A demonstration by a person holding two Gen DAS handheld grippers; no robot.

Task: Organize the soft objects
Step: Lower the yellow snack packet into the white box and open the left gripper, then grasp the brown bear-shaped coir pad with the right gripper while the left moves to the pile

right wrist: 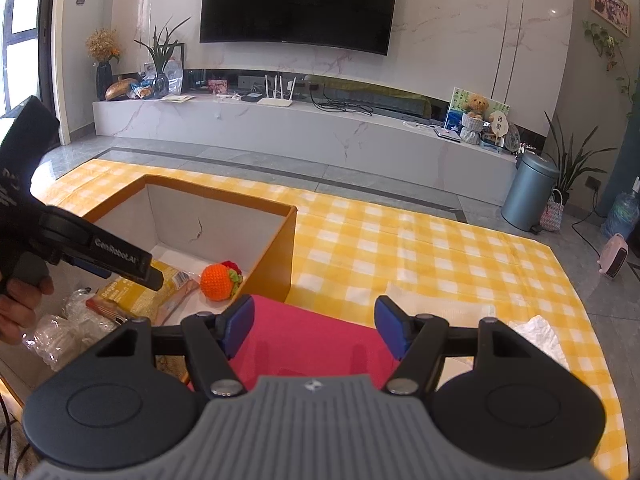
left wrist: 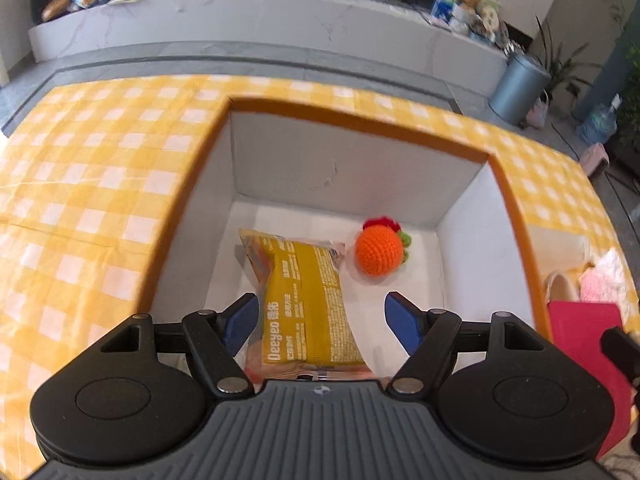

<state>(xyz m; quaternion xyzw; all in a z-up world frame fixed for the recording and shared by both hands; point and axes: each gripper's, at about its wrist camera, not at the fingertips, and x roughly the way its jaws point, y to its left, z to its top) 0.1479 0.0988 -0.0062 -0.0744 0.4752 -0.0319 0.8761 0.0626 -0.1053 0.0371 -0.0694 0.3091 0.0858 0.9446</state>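
Note:
An open box [left wrist: 352, 164] with orange sides and a white inside stands on the yellow checked tablecloth [left wrist: 80, 184]. In it lie a yellow packet [left wrist: 308, 300] and an orange crochet ball [left wrist: 378, 254] with red and green trim. My left gripper [left wrist: 322, 320] is open above the box, jaws either side of the packet's near end. My right gripper [right wrist: 314, 326] is open over a red cloth [right wrist: 312, 344] just right of the box [right wrist: 276, 256]. The left gripper [right wrist: 120, 260], the ball [right wrist: 216, 282] and the packet [right wrist: 168, 292] show in the right wrist view.
Clear plastic wrap [right wrist: 64, 328] lies in the box's near corner. White and pink soft items [left wrist: 600, 280] and white tissue [right wrist: 540, 336] lie on the cloth to the right. Beyond the table are a marble TV bench [right wrist: 280, 128] and a grey bin [right wrist: 528, 192].

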